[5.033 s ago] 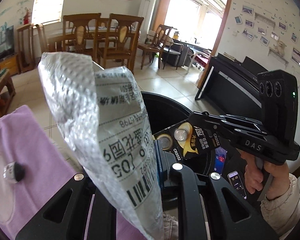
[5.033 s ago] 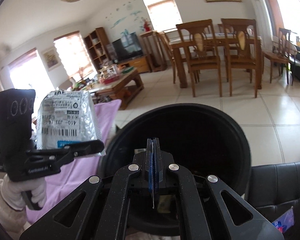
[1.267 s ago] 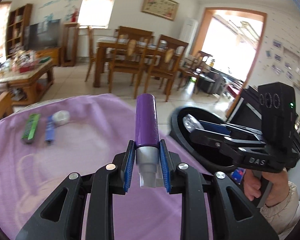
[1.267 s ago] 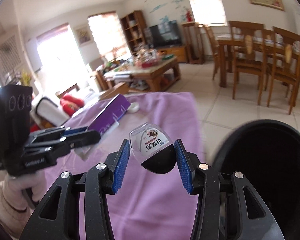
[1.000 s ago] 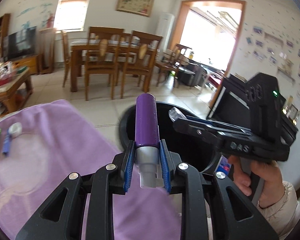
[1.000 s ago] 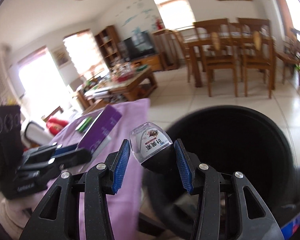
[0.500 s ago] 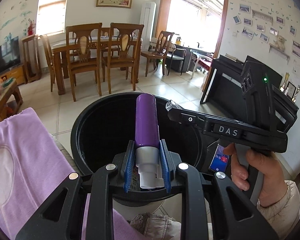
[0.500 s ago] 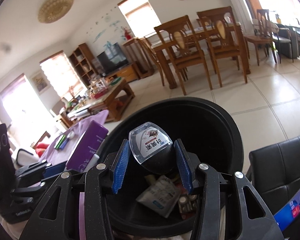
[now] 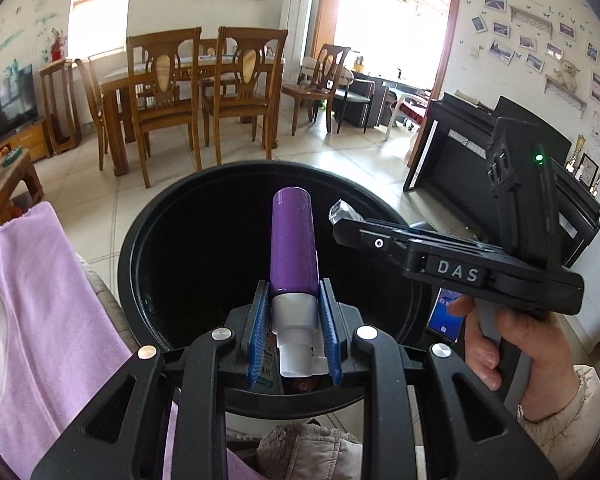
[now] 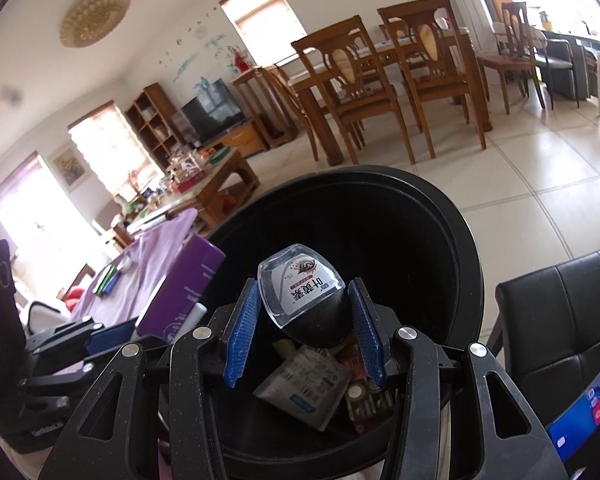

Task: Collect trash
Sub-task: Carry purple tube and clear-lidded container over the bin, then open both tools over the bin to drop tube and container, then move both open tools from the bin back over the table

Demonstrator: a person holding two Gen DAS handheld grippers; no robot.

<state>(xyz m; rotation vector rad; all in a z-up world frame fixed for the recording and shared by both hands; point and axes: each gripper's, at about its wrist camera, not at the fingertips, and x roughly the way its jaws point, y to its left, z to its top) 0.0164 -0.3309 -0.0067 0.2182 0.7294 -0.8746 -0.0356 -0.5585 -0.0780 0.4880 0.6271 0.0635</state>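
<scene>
My left gripper (image 9: 294, 336) is shut on a purple tube with a silver collar and white cap (image 9: 293, 248), held over the black round trash bin (image 9: 148, 216). My right gripper (image 10: 303, 328) holds a small clear bottle with a black base and white label (image 10: 302, 294) over the same bin (image 10: 452, 232). Its blue pads (image 10: 242, 326) stand slightly apart from the bottle's sides. The bin's bottom holds a silver mailer bag (image 10: 304, 388) and a battery card (image 10: 364, 400). The right gripper shows in the left wrist view (image 9: 340, 224), the left in the right wrist view (image 10: 112, 336).
A purple cloth covers the table at left (image 9: 32, 280), with a green and a blue item on it (image 10: 108, 278). A black leather seat (image 10: 560, 312) and a phone (image 10: 584, 408) are at right. Wooden dining chairs (image 9: 236, 80) and a black piano (image 9: 460, 144) stand beyond.
Both grippers carried the tube and the bottle from over the purple table to over the bin. The right gripper's pads now stand slightly wider around the bottle.
</scene>
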